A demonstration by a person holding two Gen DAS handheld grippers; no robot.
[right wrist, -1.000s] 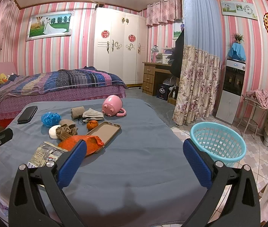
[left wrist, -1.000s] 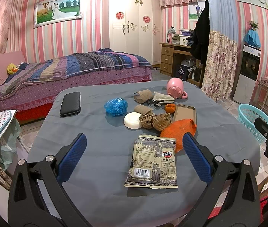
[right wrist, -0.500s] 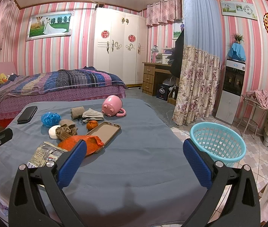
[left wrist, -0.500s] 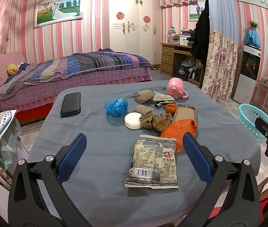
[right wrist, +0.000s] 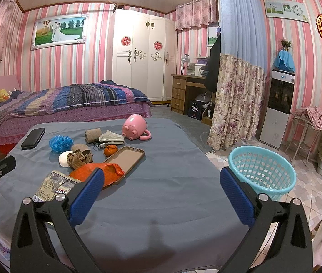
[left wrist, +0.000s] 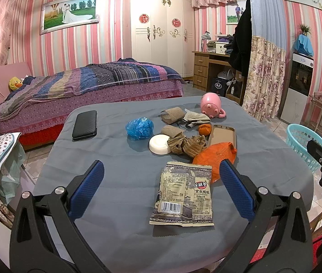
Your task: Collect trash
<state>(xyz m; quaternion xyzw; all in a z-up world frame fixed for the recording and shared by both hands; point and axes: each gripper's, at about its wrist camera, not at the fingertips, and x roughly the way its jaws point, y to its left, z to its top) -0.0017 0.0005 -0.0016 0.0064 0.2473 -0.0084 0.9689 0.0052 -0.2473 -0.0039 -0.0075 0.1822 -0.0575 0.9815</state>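
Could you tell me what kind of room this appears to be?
Most likely a home bedroom: a bed with a striped purple quilt, a white three-door wardrobe and a framed wedding photograph on pink-striped walls.

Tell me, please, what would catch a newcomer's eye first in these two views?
Probably the clutter on the grey table: a snack wrapper lying nearest, between the open left claw, with an orange plastic bag just behind it and a pink pig-shaped mug at the far end. Next, the turquoise basket on the floor to the table's right, beyond the open right claw.
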